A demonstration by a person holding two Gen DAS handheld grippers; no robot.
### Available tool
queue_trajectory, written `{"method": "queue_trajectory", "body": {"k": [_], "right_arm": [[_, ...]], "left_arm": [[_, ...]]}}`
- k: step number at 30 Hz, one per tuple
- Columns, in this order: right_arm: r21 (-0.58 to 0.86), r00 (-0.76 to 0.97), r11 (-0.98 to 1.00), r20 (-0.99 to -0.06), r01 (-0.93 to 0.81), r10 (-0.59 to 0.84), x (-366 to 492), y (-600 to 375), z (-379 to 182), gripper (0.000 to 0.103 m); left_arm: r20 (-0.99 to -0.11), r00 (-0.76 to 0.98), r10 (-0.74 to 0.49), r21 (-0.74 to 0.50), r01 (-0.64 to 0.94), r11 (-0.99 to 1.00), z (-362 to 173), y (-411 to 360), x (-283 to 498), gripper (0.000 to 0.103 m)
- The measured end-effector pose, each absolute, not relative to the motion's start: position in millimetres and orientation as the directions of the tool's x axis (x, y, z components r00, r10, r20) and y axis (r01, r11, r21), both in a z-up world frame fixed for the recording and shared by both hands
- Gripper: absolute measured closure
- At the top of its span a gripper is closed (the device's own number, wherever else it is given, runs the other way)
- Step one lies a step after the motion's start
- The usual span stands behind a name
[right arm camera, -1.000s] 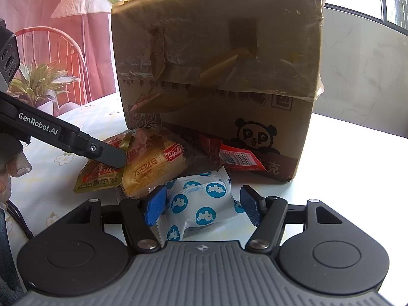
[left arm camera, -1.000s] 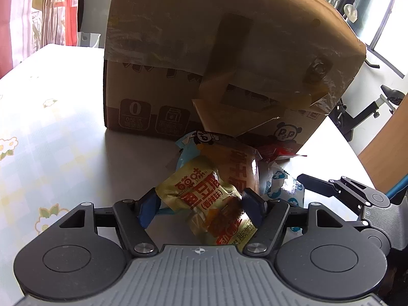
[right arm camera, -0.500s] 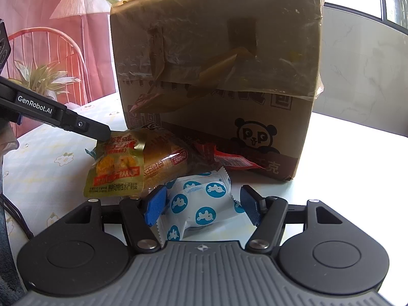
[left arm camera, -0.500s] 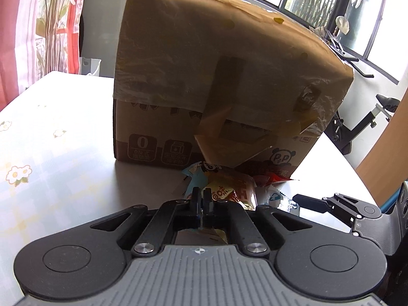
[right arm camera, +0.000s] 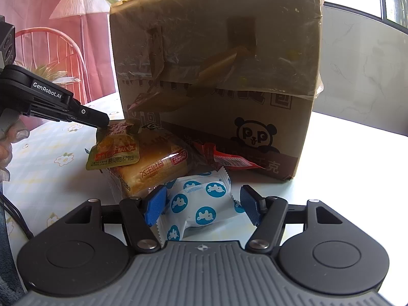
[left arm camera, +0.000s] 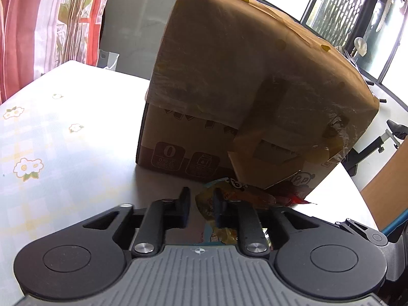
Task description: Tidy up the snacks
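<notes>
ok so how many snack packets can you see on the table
4, maybe more hidden. A yellow-green packet hangs at the left gripper, an orange cake packet lies beside it, a red packet against the box, a white-blue packet between the right gripper fingers.

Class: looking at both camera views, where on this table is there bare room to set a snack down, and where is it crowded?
Free: the flowered table left of the cardboard box, and the plain stretch right of it. Crowded: the box's front foot, where the yellow packet, bread pack, red packet and blue-dotted packet pile together.
</notes>
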State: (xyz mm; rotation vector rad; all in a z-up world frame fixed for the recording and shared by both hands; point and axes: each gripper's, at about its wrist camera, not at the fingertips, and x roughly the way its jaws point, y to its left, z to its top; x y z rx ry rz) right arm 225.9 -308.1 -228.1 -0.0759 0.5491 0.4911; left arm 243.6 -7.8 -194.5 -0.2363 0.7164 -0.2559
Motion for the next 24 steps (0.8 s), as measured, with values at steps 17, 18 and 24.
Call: {"method": "queue_trajectory", "body": {"k": [17,18,24], "right_arm": [[0.068,0.739,0.882,-0.519,-0.466,0.43,226,-308,-229,0.037],[0.068,0.738,0.882,-0.519,-0.466,0.43,226,-308,-229,0.037],[0.062,0.737,0.884,-0.527,-0.464,0.424,227,-307,-229,0.035]], "left_arm": [[-0.698,0.657,-0.285,-0.342,0.043,0.939,-215,-32,251,0.033],[-0.689,0.668,-0.281,-0.338,0.047,0.94,-217,-33,250,0.033],[-0.655,0.676,-0.339,-0.35,0.126,0.928,-219,-39,243,0.055]]}}
